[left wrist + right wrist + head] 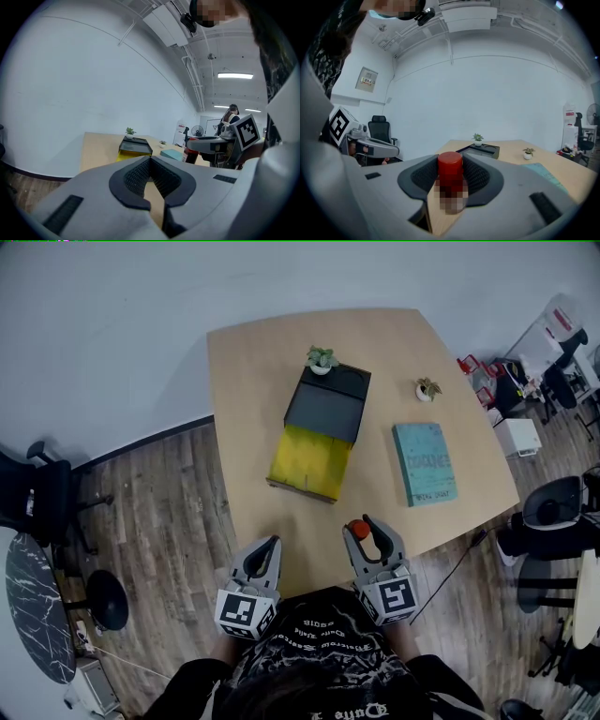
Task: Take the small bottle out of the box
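The big table [244, 427] is in front of me. The box [314, 442] lies open in the middle of it, with a black lid at the far end and a yellow inside. I see no bottle in it. A blue-green book [424, 463] lies to its right.

My left gripper [150, 176] is near the table's close edge. Its jaws are pressed together with nothing in them.

My right gripper [366, 529] is beside it, and its jaws pinch the small bottle [450, 176] on both sides. The bottle stands up straight, red cap [358, 529] on top, well away from the box.

I think the bottle is out now, so the job is almost done. To finish well, I should squeeze just enough, hold the bottle straight, lower it onto bare table near me, and open the jaws slowly so it does not tip.
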A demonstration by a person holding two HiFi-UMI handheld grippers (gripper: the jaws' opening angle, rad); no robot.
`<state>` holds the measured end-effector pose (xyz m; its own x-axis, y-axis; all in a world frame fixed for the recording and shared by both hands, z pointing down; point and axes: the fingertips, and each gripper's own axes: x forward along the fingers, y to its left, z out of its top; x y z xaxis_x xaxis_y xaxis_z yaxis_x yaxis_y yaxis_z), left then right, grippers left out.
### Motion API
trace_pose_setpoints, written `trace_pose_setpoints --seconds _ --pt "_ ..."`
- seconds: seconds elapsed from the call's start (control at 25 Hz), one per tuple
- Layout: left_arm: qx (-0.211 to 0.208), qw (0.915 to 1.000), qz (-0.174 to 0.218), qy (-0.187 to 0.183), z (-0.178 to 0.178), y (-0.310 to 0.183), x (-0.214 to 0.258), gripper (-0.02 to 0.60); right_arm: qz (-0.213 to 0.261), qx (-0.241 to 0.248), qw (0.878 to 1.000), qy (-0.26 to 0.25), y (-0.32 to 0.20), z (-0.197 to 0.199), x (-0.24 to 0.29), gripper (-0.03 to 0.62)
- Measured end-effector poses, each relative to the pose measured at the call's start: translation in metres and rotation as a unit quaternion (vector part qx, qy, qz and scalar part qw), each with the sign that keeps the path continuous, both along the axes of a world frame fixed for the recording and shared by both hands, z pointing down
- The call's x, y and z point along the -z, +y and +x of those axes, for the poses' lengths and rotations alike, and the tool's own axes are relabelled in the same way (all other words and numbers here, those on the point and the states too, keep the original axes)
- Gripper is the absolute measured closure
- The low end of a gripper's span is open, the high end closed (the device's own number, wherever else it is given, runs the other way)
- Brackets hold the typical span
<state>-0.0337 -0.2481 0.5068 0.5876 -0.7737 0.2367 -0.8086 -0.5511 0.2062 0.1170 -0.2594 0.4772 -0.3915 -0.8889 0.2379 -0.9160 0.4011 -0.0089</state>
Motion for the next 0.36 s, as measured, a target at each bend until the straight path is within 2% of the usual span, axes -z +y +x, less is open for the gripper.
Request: trace_pose_setpoints --seconds 0.36 --pt "-0.002 0.9998 0.005 -0.018 -0.0002 -0.002 -0.0075 0.578 0.0 0.003 1.0 -0.001 -0.0059 0.0004 -0.0027 0.436"
